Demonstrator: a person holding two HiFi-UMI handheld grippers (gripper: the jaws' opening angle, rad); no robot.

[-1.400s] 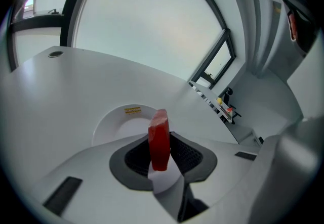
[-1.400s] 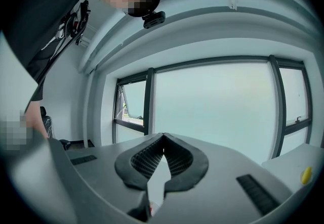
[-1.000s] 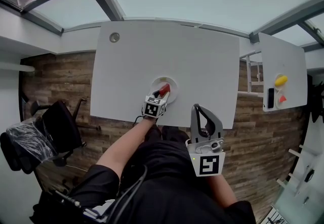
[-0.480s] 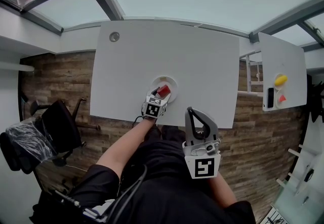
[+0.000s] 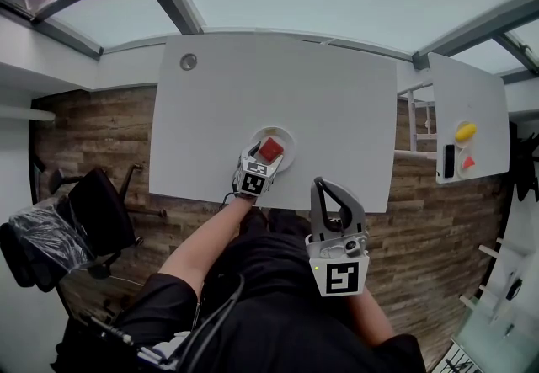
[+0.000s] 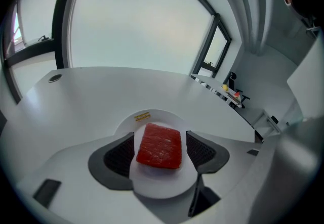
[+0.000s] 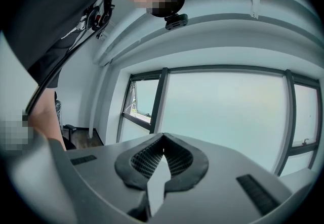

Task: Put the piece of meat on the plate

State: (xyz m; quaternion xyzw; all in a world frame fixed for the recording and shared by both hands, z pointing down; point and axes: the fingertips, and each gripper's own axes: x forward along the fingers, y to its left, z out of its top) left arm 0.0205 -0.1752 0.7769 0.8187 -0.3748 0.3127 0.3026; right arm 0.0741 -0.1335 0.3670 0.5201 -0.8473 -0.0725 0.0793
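The red piece of meat (image 5: 270,149) (image 6: 159,146) lies flat on the small white plate (image 5: 285,138) (image 6: 152,117), near the front edge of the white table (image 5: 278,85). My left gripper (image 5: 264,157) (image 6: 161,153) straddles the meat from the near side. Its jaws are opening, and the dark pads (image 6: 120,154) stand clear of the meat on either side. My right gripper (image 5: 325,186) (image 7: 162,139) hangs over the person's lap, short of the table's edge, pointing level. It is shut, with nothing between its fingers.
A round grommet hole (image 5: 188,62) marks the table's far left corner. A second white table (image 5: 472,110) at the right carries a yellow thing (image 5: 465,131), a red thing (image 5: 469,162) and a black slab. A black chair (image 5: 101,211) stands on the wooden floor at the left.
The left gripper's jaws have spread and let go of the meat, which went from tilted in the grip to flat on the plate. The right gripper shifted only slightly.
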